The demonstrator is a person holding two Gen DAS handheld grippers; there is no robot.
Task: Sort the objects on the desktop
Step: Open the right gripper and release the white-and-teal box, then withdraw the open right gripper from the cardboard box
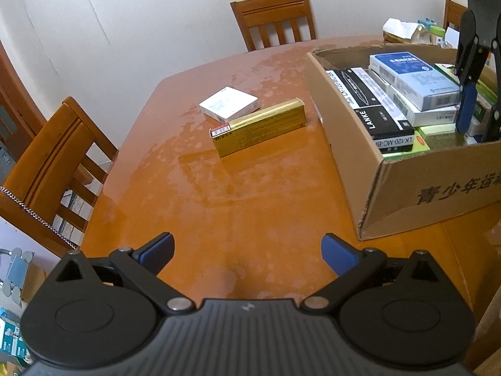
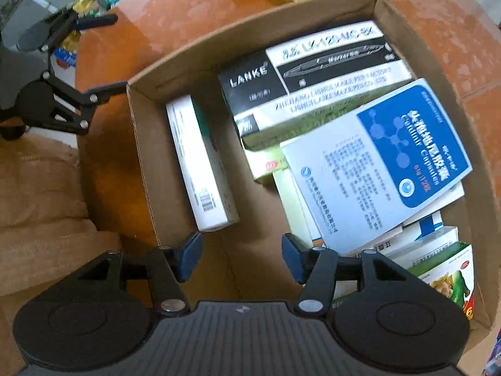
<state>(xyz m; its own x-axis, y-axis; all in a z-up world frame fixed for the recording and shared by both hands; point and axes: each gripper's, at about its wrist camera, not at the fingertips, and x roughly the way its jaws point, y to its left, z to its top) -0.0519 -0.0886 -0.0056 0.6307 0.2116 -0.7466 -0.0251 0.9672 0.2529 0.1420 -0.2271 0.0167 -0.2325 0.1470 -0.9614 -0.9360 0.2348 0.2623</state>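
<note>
Hovering over the cardboard box (image 2: 150, 163), the right claw (image 2: 241, 261) is seen partly open with nothing between its blue pads (image 2: 188, 260). No earlier grip can be judged; only bare box floor lies under the gap. The step in hand is judged to be the clearing of the box after a drop, and it is best done by lifting straight up until the pads are above the box rim, so that no packed carton is dragged or tipped. The blue-and-white capsule box (image 2: 375, 169), lying tilted on top of the stack just right of the claw, should be given room. The narrow white carton (image 2: 200, 166) is seen lying alone on the box floor, just beyond the left pad and apart from it. The black LANKE pen box (image 2: 247, 81) is packed at the far side.

Over on the bench (image 1: 235, 203), the left claw (image 1: 247, 250) is held wide open and empty, pointed down across the orange surface. Two things are left outside the box: the gold carton (image 1: 260, 127) and the small white box (image 1: 228, 104), touching each other, the white one at the gold one's far left. Both lie well ahead of the left claw, toward the far middle of the bench, and left of the cardboard box. The gold carton is judged the easier next pick, to be taken across its narrow width with the pads squared to its long sides.
</note>
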